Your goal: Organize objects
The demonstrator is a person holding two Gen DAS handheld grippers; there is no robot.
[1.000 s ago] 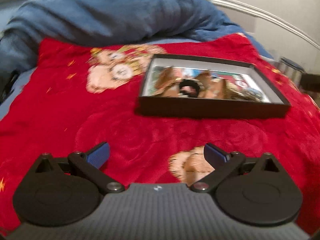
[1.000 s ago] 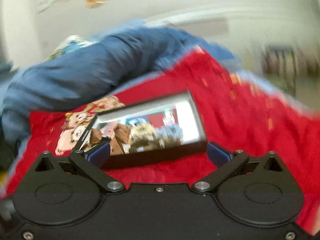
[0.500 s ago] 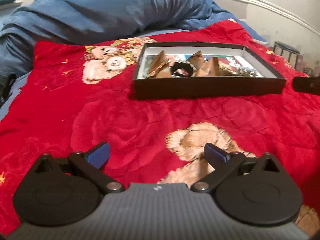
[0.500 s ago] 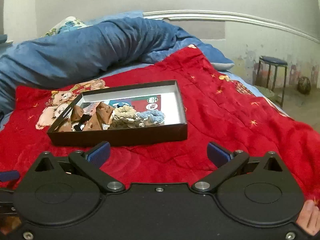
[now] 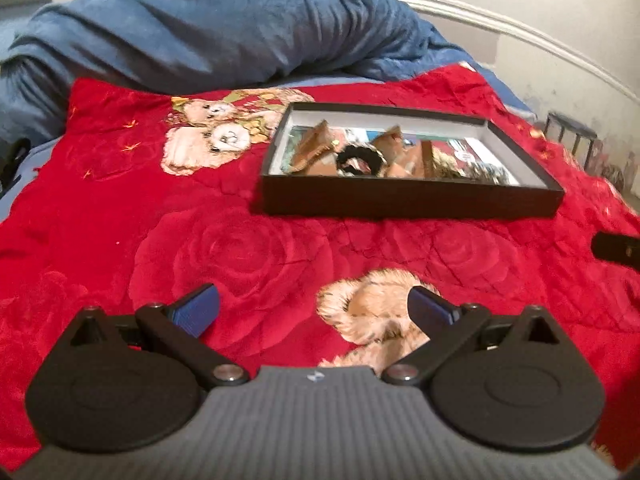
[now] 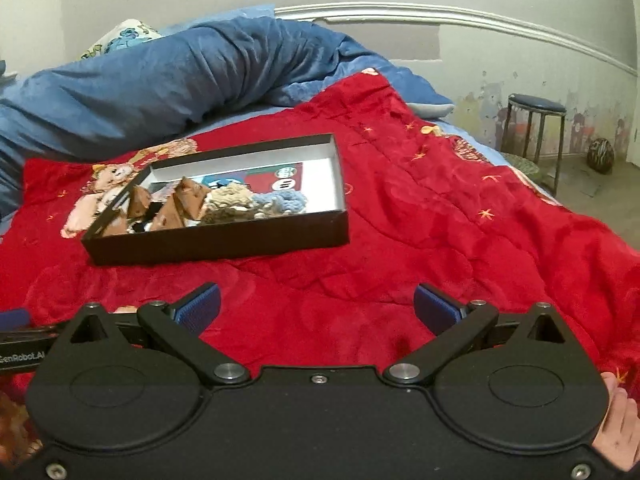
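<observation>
The left gripper [image 5: 314,306] hung level with its jaws spread wide and nothing between its blue pads [image 5: 198,309]. The right gripper [image 6: 316,306] matched it (equally wide, equally empty). A hand [image 6: 618,426] gripped the right gripper's body at the lower right edge.
</observation>
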